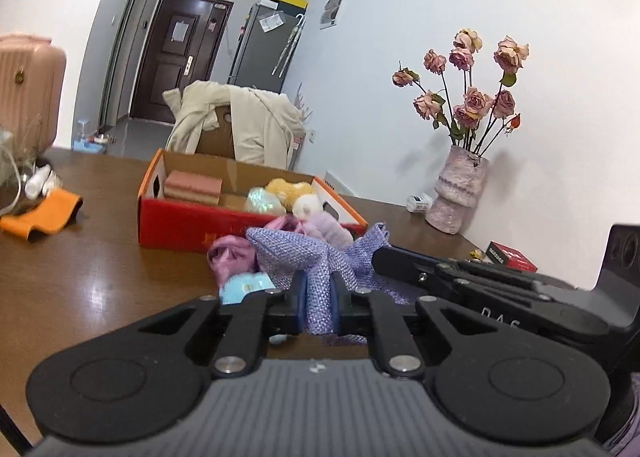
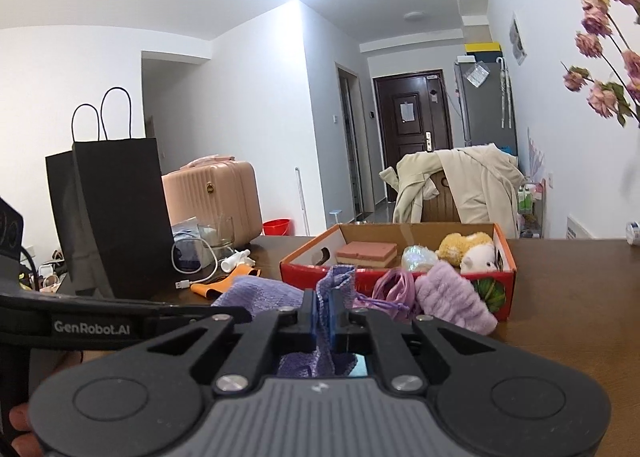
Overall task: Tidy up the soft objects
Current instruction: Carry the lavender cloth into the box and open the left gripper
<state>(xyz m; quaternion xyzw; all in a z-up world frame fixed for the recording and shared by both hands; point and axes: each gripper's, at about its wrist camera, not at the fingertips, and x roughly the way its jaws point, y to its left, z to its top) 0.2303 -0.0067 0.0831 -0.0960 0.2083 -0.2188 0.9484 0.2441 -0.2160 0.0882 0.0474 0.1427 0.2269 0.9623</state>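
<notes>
Both grippers were clamped on the same lavender woven cloth (image 1: 320, 281), held up off the brown table (image 1: 100, 277). The left gripper (image 1: 319, 303) pinched a fold of it tight between its blue pads, and the right gripper (image 2: 325, 313) squeezed another edge, the fabric bunching above its closed jaws. Just beyond the cloth sat a pink satin pouch (image 2: 394, 289) and a fluffy purple piece (image 2: 456, 303), both right against the front wall of the red cardboard box (image 1: 180, 217). Inside the box lay a pink sponge block (image 2: 366, 253), a shiny pale bundle (image 2: 418, 257) and a yellow-and-white plush toy (image 2: 468, 249). An orange strap (image 1: 44, 215) rested well off to the left.
</notes>
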